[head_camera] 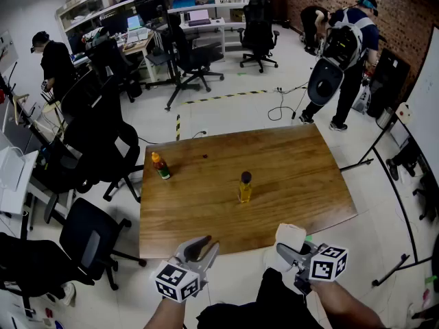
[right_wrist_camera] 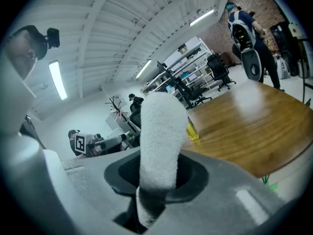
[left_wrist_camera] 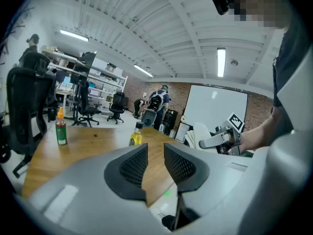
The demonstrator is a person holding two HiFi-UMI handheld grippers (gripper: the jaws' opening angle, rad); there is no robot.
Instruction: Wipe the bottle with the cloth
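Head view: my left gripper [head_camera: 200, 247] and right gripper [head_camera: 291, 251] hang at six o'clock, just short of the near edge of the wooden table [head_camera: 302, 177], neither yet at work. The bottle [head_camera: 245, 187], clear with yellow liquid and a dark cap, stands upright at the table's centre, well apart from both. A second bottle [head_camera: 160, 165], orange-capped and green-labelled, stands toward nine o'clock. The cloth [head_camera: 290, 235], a white wad, rides in the right gripper, ready, I judge, for wiping.

Left gripper view: the dark ribbed pads [left_wrist_camera: 132, 166] stand a little apart with nothing between them, only bare table showing through the gap. That leaves them free, I judge, to steady the bottle, which stands at eleven o'clock beyond the jaws.

Right gripper view: the jaws are clamped on the cloth, a thick, nubby terry roll rising straight up from them. The low grip leaves its soft end exposed. The bottle peeks out at three o'clock of it.
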